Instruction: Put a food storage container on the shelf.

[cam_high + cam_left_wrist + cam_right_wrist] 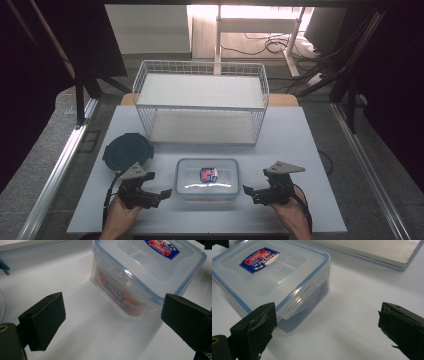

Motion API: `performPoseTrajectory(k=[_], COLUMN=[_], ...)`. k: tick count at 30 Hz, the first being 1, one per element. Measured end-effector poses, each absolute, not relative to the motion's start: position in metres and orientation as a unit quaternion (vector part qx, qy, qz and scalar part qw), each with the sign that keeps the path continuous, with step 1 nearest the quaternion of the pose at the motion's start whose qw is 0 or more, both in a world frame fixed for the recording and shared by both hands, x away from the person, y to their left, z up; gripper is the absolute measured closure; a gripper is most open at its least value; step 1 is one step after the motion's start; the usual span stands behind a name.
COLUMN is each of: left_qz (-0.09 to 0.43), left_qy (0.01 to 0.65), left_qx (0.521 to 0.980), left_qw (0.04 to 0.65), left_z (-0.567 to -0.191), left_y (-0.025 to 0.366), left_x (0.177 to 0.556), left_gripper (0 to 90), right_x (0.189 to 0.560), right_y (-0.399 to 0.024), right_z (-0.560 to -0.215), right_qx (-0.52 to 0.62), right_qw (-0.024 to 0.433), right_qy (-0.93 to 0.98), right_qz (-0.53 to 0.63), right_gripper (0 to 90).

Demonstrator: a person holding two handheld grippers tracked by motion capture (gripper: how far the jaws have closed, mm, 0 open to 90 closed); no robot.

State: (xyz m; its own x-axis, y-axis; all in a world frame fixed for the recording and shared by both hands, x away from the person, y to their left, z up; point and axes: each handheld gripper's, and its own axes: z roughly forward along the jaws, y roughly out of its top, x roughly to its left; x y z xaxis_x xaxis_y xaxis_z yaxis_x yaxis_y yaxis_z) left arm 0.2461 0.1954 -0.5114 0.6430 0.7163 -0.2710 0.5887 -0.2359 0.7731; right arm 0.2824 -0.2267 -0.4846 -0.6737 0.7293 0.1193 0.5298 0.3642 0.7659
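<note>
table [300, 150]: white | on it: wire basket [200, 100], clear lidded box [206, 179], dark round lid [126, 151]

The clear plastic container [207, 179] looks glossy and smooth on the matt white table [300, 145].

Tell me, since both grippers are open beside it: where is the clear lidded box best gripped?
Probably by its two short ends. The left gripper and right gripper flank the clear box; its lid looks shut, and the box looks too wide for one gripper.
</note>
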Motion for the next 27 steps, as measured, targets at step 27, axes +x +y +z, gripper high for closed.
performPoseTrajectory(k=[27], left_qz=[-0.087], left_qy=[0.399], left_qx=[0.798], left_qw=[0.444], left_z=[-0.519], left_y=[0.157], left_x=[0.302], left_gripper=[0.5], right_x=[0.325], right_y=[-0.186], right_z=[-0.493], right_qx=[0.399], right_qw=[-0.058], right_qy=[0.825], right_qz=[0.396], right_gripper=[6.6])
